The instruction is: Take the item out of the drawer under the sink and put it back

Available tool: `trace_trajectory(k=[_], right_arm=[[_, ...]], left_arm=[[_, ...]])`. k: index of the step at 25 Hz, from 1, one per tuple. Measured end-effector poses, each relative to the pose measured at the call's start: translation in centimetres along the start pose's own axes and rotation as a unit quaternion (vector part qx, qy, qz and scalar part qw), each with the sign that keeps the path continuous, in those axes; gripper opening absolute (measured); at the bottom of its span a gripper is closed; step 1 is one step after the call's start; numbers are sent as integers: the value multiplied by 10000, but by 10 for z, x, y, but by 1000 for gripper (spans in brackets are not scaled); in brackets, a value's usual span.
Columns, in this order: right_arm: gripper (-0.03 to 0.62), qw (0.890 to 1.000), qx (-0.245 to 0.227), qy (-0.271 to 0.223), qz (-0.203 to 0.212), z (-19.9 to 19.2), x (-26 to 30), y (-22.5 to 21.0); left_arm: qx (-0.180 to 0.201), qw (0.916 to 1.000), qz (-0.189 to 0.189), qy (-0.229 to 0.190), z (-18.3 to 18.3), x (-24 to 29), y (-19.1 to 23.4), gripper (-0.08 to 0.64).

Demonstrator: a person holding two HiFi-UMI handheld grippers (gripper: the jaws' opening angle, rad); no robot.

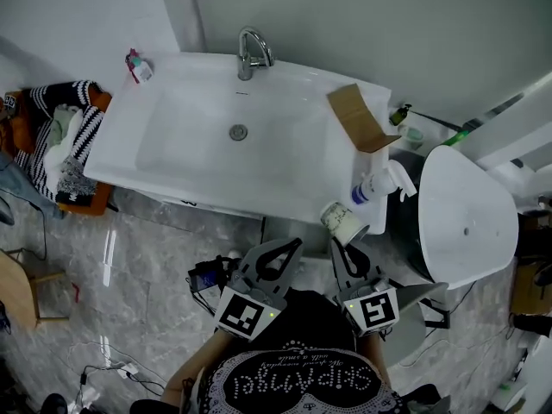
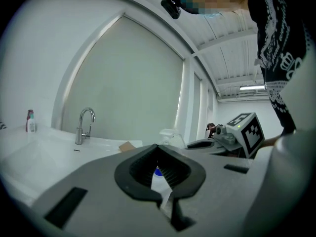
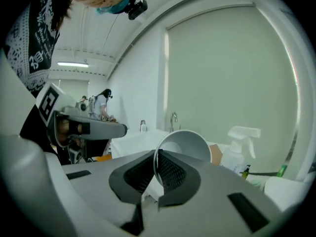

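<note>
**Risk: thin-wall pinch on the paper cup**

Right gripper (image 3: 157,154) clamped almost fully closed on one wall of paper cup (image 3: 183,144), at the rim only. Could crumple or slip out on any fast swing, with nothing supporting it underneath. Held tipped on its side, off the front-right corner of sink (image 1: 172,136), near spray bottle (image 1: 373,185). Could clip that. Pitched slightly nose-down. Left gripper (image 2: 157,146) level alongside, jaws closed, empty.

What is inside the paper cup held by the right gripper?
The paper cup looks empty: its pale inner wall shows nothing. The right gripper, shut on its rim, covers the lower inside.
</note>
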State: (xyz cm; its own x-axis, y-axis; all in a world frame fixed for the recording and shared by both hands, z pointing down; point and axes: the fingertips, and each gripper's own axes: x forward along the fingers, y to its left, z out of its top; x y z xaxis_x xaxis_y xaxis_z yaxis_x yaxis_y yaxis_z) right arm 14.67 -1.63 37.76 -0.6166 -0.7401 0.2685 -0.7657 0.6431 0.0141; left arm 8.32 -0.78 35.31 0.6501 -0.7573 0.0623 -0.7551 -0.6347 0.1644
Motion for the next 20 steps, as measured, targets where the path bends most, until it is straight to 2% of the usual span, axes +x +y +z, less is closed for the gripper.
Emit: trace_trajectory(k=[3,5,12,20], right_arm=[[25,9987,361,-359,-87,15,-11,0],[25,9977,443,-504,-134,19,-16,2],[25,9977,334,-562,-166,17,-18,16],[25,9954,673,-505,-465,19,-15,38]], left_arm=[[-171,9996,122,-171,5,-4,4,3],[-225,9995,137,-188,6,-6,4,3],[-133,9997,-6,-184,6,-11,4,3],[72,9989,-450,109,4,-29,5,3]])
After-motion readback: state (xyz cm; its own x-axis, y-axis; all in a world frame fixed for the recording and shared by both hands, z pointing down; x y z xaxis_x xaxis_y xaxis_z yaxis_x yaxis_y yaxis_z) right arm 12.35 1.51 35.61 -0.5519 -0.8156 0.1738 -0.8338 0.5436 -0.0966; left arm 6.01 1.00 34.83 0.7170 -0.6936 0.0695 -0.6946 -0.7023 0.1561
